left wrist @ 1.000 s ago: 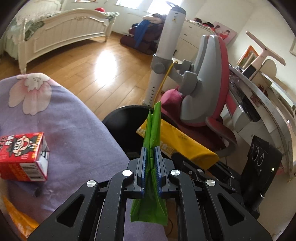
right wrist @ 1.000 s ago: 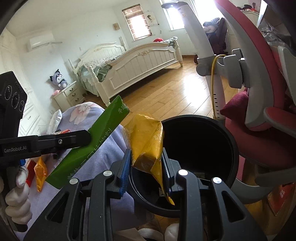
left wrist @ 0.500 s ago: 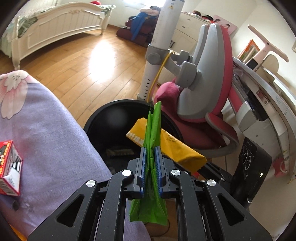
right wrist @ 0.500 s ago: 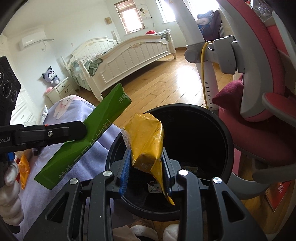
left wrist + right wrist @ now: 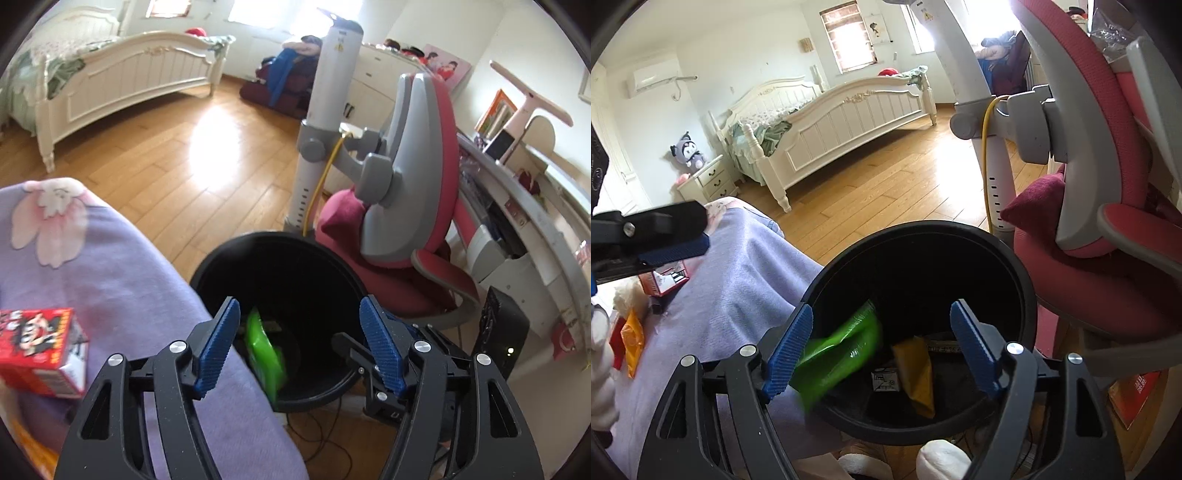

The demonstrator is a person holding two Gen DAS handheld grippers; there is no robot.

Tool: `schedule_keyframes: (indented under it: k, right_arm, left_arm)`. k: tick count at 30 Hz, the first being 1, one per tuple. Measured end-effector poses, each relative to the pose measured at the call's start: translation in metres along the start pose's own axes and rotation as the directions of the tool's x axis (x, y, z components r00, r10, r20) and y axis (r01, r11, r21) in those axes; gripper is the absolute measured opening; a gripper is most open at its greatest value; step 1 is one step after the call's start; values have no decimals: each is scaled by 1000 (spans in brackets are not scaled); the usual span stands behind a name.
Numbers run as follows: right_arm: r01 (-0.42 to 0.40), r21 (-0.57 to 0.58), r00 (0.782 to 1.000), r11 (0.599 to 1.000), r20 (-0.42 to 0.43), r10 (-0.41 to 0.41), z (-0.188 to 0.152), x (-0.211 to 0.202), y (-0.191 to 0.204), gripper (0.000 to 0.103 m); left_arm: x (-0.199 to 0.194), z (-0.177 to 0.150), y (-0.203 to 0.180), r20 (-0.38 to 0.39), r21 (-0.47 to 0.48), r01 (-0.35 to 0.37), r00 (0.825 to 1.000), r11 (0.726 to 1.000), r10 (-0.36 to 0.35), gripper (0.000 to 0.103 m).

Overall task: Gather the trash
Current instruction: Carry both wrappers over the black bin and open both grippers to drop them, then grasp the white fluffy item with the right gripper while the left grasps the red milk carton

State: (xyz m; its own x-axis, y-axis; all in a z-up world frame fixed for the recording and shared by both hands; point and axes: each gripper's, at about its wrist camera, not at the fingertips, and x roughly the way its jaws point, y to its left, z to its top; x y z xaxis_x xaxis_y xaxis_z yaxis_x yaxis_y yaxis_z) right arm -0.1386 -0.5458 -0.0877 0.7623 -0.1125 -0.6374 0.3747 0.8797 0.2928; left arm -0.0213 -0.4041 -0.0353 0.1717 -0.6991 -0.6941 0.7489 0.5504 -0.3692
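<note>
The left gripper [image 5: 299,343] has just been opening; its blue ribbed pads [image 5: 218,347] now stand wide apart with nothing pressed between them. Just beyond and below its fingertips sits the round black plastic trash bin [image 5: 332,384], and the long green foil wrapper [image 5: 266,350] appears blurred at the bin's near rim, close to the left pad but free of it. To the left of this gripper, on the lilac floral blanket [image 5: 110,258], lies a red printed drink carton [image 5: 40,350].

The right gripper [image 5: 882,350] has likewise just been opening, and its blue pads [image 5: 790,350] are spread wide and empty. Directly ahead and beneath them is the same black bin [image 5: 1015,280]. The green wrapper [image 5: 842,350] shows blurred across the bin's left rim, next to the left pad, partly inside. The crumpled yellow foil packet [image 5: 916,373] lies inside the bin, between the two pads in view and below them. Far left of this gripper, the other gripper's finger [image 5: 657,236] hangs above the blanket [image 5: 738,280], where an orange wrapper [image 5: 631,343] and the red carton [image 5: 665,277] lie. A pink and grey desk chair [image 5: 1108,206] stands to the right of the bin.
</note>
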Motion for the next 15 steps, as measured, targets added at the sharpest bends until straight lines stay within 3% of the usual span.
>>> schedule_keyframes:
  k: [4,8,13,15]
  right_arm:
    - [-31,-28,999,999,12,31,-1,-7,14,77]
    - [-88,-92,996,992,20,90,9,-12,45,77]
    - [-171,-180,984,969,19,178,24,-15,93,77]
    - [-209,-215,976,954,8,216,29,-16,114,77]
  left_arm:
    - [-46,-7,15,75,-32,-44,996,999,46,68]
    - [-102,-23,41,158,-83,-158,973,984,169,74]
    - [-172,-57,83,220,-172,-327,907,929,360,74]
    - [-197,-77,103,225,-222,-369,881,903,415,81]
